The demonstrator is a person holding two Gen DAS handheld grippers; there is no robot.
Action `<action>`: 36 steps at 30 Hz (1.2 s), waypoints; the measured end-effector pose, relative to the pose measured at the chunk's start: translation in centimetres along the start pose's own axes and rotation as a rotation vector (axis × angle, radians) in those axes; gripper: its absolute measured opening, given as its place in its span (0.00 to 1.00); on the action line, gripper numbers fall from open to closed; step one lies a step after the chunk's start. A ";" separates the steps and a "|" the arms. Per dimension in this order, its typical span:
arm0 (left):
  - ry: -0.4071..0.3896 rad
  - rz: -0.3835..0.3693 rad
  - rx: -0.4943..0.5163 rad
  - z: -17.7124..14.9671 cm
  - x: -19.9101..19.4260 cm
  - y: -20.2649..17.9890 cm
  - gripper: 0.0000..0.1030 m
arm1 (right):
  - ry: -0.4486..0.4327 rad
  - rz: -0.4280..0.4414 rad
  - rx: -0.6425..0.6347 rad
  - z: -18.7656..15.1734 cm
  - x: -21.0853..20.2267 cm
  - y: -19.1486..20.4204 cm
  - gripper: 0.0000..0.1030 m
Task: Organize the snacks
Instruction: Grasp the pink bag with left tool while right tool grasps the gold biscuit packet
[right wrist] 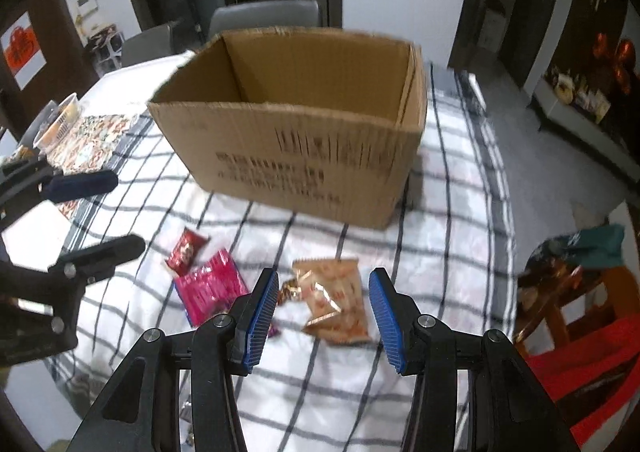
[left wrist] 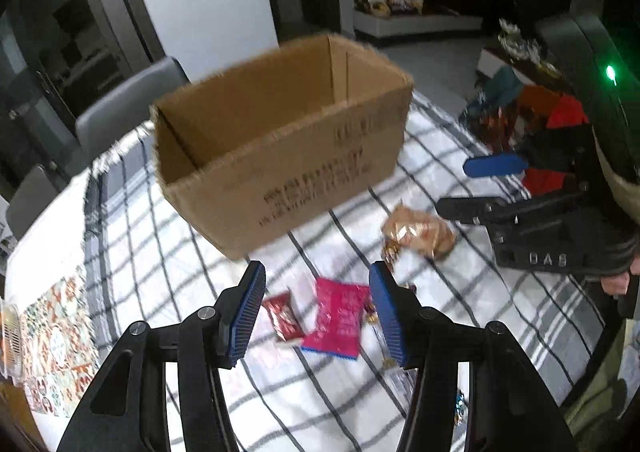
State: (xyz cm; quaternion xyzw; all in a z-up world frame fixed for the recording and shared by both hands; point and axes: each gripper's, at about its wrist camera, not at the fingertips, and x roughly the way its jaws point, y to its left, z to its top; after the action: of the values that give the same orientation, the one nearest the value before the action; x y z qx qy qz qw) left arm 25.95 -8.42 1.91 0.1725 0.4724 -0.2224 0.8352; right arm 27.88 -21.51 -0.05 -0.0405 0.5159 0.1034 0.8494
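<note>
An open cardboard box (left wrist: 280,148) (right wrist: 304,140) stands on the checked tablecloth, nothing showing inside it. In front of it lie a pink snack packet (left wrist: 338,316) (right wrist: 210,288), a small dark red packet (left wrist: 284,316) (right wrist: 186,250) and a tan-gold packet (left wrist: 420,232) (right wrist: 336,300). My left gripper (left wrist: 318,312) hovers open above the pink and red packets, touching neither. Over the tan-gold packet my right gripper (right wrist: 324,316) is open too, pads clear of it. Each gripper shows in the other's view, the right gripper (left wrist: 472,188) and the left gripper (right wrist: 112,212).
Grey chairs (right wrist: 264,18) stand behind the table. A patterned mat (right wrist: 92,136) and plastic tubs (right wrist: 60,120) lie at the left edge. More packets sit on a wooden stool (right wrist: 568,284) to the right. A small wrapped candy (left wrist: 390,250) lies near the tan packet.
</note>
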 end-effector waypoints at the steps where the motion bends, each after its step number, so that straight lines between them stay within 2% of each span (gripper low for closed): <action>1: 0.021 -0.003 0.005 -0.2 0.5 -0.2 0.51 | 0.016 0.001 0.002 0.0 0.3 -0.1 0.47; 11: 0.159 -0.033 0.051 -1.2 4.4 -0.7 0.51 | 0.161 -0.007 0.008 -0.3 4.6 -1.1 0.47; 15: 0.216 -0.036 0.073 -1.7 6.0 -0.9 0.51 | 0.188 -0.008 0.020 -0.5 5.9 -1.3 0.47; 23: 0.272 -0.077 0.098 -2.5 7.6 -1.4 0.51 | 0.219 -0.008 0.025 -0.9 7.4 -1.4 0.47; 36: 0.327 -0.108 0.049 -3.2 10.7 -1.3 0.51 | 0.253 0.017 0.064 -1.2 9.5 -1.8 0.48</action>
State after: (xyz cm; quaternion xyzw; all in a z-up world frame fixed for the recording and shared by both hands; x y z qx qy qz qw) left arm 27.79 -10.16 -9.04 0.2011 0.6050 -0.2474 0.7296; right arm 31.49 -22.22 -9.06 -0.0217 0.6223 0.0881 0.7775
